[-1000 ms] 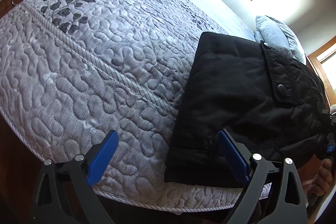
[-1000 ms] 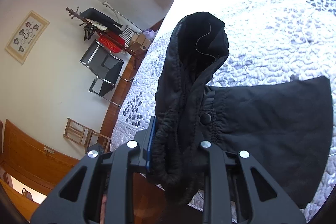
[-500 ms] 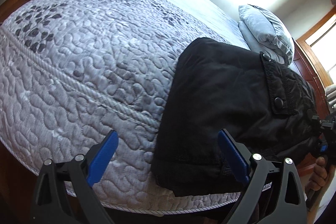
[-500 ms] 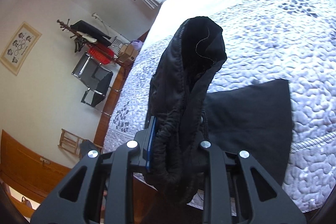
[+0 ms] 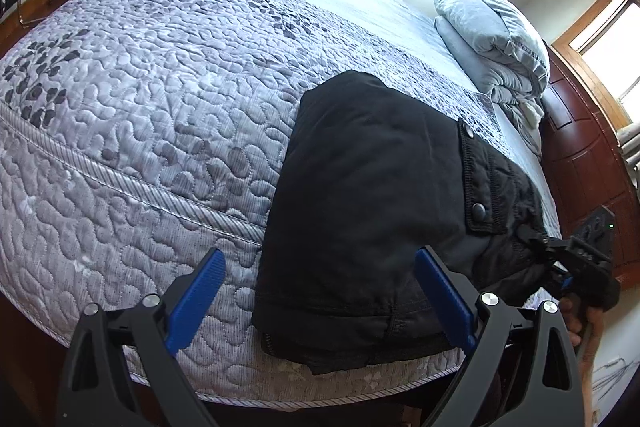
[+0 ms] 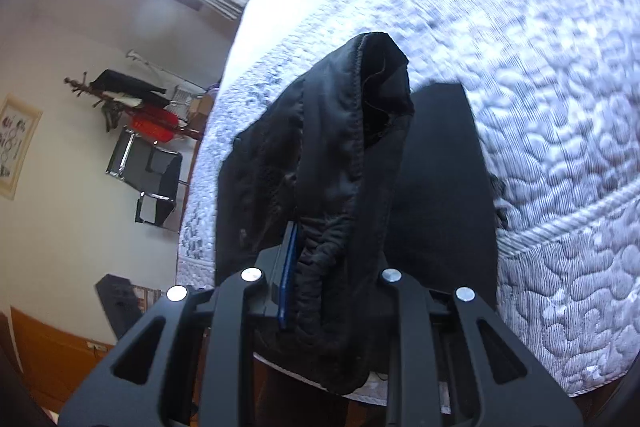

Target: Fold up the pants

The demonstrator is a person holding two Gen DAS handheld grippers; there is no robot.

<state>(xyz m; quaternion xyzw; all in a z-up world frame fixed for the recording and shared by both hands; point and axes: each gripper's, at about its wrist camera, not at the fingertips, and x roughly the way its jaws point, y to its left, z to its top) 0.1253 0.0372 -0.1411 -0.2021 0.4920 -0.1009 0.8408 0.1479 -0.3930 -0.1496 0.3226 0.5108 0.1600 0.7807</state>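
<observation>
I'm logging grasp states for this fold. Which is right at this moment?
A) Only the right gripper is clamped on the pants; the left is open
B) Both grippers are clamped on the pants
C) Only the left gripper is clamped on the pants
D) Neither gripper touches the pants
A: the right gripper is shut on a bunched part of the black pants, while the left gripper has its blue pads spread wide, holding nothing.
</observation>
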